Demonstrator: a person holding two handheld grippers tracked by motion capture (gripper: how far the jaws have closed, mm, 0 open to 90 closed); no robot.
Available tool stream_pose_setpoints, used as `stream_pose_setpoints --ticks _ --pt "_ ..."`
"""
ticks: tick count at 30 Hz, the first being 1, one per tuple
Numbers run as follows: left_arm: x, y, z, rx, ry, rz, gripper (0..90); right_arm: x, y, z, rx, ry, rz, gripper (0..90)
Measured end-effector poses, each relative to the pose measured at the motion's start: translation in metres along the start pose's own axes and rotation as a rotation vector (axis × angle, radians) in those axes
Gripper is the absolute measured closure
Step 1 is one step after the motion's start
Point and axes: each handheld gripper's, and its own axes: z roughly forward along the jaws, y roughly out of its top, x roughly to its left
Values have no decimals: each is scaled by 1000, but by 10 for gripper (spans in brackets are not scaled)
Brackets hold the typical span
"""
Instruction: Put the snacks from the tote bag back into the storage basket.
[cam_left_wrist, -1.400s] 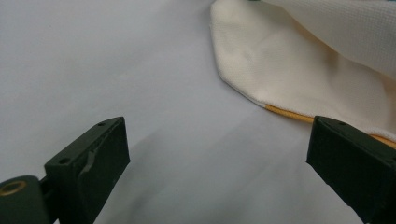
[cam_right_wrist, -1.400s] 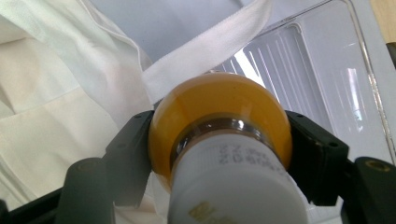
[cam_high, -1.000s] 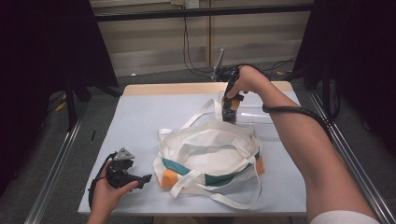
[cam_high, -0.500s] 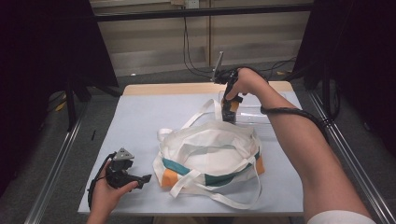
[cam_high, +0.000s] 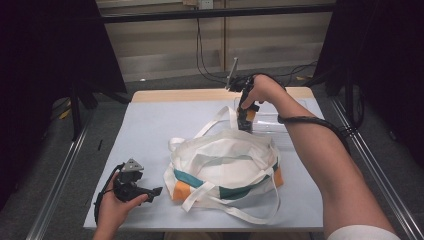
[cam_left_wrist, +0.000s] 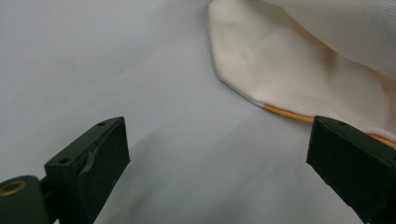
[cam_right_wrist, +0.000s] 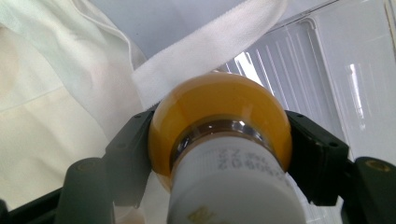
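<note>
Right gripper (cam_right_wrist: 219, 154): my jaws clamped on yellow bulb (cam_right_wrist: 219, 112), probably over clear tray (cam_right_wrist: 327, 70).
Left gripper (cam_left_wrist: 219, 163): jaws apart, empty, beside tote bag (cam_left_wrist: 299, 60).

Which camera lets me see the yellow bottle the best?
The right gripper view: the yellow bottle sits big and close there, squeezed between the right hand-held gripper's black jaws, white cap toward the camera. In the high view it is just a small orange spot under the hand. The left gripper view looks at the white bag instead.

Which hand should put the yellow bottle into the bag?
Right, probably. The right gripper is already shut on the yellow bottle just behind the tote bag. The left gripper is open, beside the bag's near corner.
</note>
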Motion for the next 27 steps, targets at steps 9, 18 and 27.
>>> stream_pose_setpoints --ticks 9,18,27 --pt "1 0 0 13 2 15 54 0 0 5 6 1 0 305" --pt "0 0 0 8 -2 2 55 0 0 6 3 3 15 304" --pt "0 -1 -1 4 -3 3 55 0 2 6 10 2 7 301"
